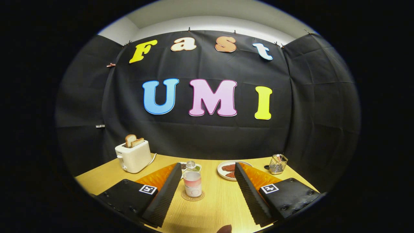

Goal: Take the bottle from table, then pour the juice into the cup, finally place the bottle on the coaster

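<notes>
Tongs apart, bottle between tips, standing on coaster; careless retreat could clip bottle, topple it.

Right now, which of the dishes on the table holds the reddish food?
The round white plate beyond the open gripper; the small dish behind the bottle holds dark and green bits.

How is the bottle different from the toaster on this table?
The bottle is clear, slim and capped, standing on a round coaster between the open gripper's fingers. The toaster is cream, boxy and wider, sits beyond the fingers by the wall, and holds bread slices. Both stand upright on the wooden table.
</notes>
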### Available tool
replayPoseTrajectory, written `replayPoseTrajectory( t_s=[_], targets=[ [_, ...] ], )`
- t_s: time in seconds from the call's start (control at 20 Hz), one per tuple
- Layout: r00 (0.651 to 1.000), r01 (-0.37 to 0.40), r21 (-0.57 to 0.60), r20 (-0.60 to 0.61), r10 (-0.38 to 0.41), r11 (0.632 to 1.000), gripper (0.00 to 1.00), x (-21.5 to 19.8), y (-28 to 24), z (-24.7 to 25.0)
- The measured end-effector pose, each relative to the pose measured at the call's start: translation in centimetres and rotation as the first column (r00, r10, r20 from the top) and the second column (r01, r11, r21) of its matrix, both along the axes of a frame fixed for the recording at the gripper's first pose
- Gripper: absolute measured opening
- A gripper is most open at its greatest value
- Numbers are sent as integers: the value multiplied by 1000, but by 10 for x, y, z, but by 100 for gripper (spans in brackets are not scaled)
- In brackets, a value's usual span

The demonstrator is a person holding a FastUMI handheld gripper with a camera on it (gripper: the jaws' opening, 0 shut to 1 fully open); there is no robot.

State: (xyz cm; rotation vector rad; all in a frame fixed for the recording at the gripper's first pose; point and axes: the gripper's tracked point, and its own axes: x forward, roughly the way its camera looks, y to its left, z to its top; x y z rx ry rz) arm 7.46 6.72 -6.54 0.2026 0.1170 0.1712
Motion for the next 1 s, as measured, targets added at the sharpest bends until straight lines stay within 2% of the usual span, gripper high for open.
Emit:
replayPoseTrajectory(
  t_s=[0.15,0.45,0.75,1.0],
  targets=[
    [998,48,-35,29,-47,998,98,-6,-25,20],
    [994,96,-65,57,-92,993,98,-24,-57,45],
    [994,91,-64,63,-87,994,98,-47,-63,51],
    [995,80,-64,73,-75,995,98,-50,-62,53]
  ],
)
